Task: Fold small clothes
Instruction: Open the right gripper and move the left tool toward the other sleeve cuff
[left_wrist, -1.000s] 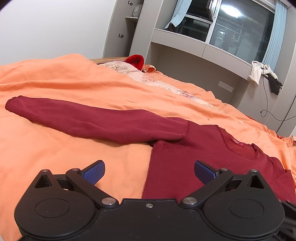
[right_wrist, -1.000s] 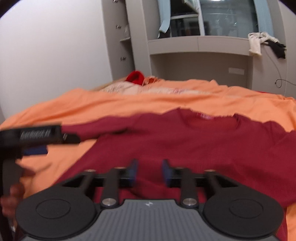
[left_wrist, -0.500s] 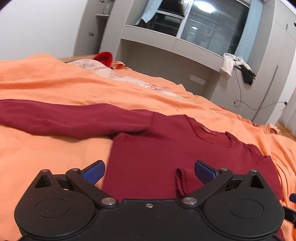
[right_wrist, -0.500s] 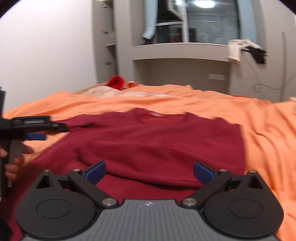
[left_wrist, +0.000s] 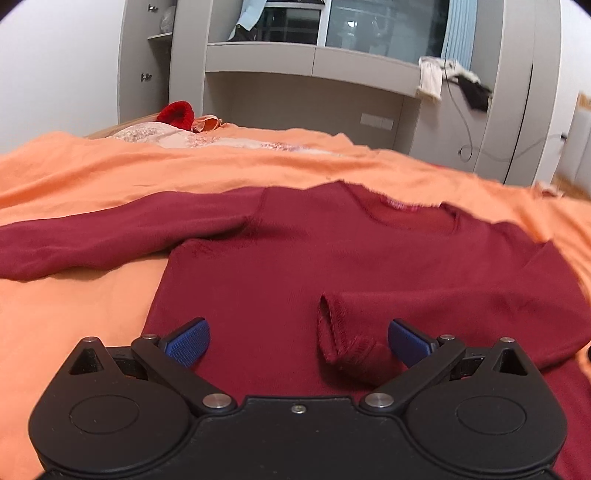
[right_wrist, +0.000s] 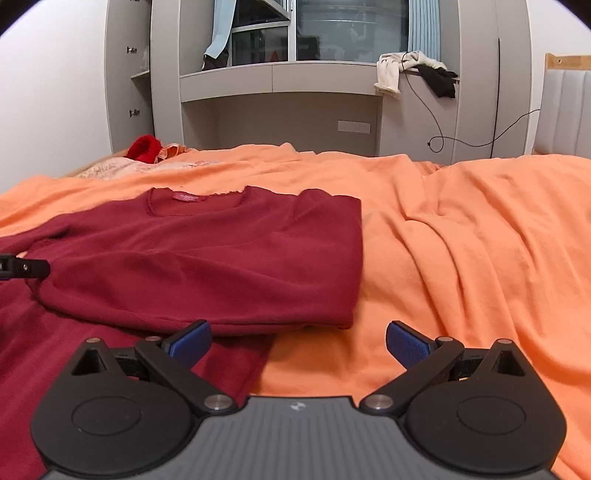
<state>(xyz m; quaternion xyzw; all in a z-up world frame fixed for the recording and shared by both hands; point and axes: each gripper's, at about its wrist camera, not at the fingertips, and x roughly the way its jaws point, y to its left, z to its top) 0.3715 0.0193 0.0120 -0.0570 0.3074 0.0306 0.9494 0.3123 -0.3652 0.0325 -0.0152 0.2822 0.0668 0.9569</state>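
A dark red long-sleeved sweater (left_wrist: 295, 266) lies flat on the orange bedspread (left_wrist: 92, 173). Its right sleeve is folded across the chest, the cuff (left_wrist: 343, 343) lying between my left gripper's fingers without being pinched. The other sleeve (left_wrist: 92, 236) stretches out to the left. My left gripper (left_wrist: 297, 341) is open just above the sweater's body. In the right wrist view the sweater (right_wrist: 207, 251) shows its folded right edge, and my right gripper (right_wrist: 297, 341) stands wide open over that edge and the bedspread (right_wrist: 461, 240), holding nothing. The left gripper's tip (right_wrist: 26, 267) pokes in at the left.
A red garment (left_wrist: 177, 114) and pale patterned cloth (left_wrist: 155, 134) lie at the bed's far end. Grey built-in cabinets (right_wrist: 280, 77) and a window stand behind, with clothes (right_wrist: 413, 70) and a cable hanging. A padded headboard (right_wrist: 565, 110) is at the right.
My right gripper opened wide, let the folded sleeve go and swung right toward the sweater's edge. My left gripper moved right and lower, from the outstretched sleeve to over the sweater's body.
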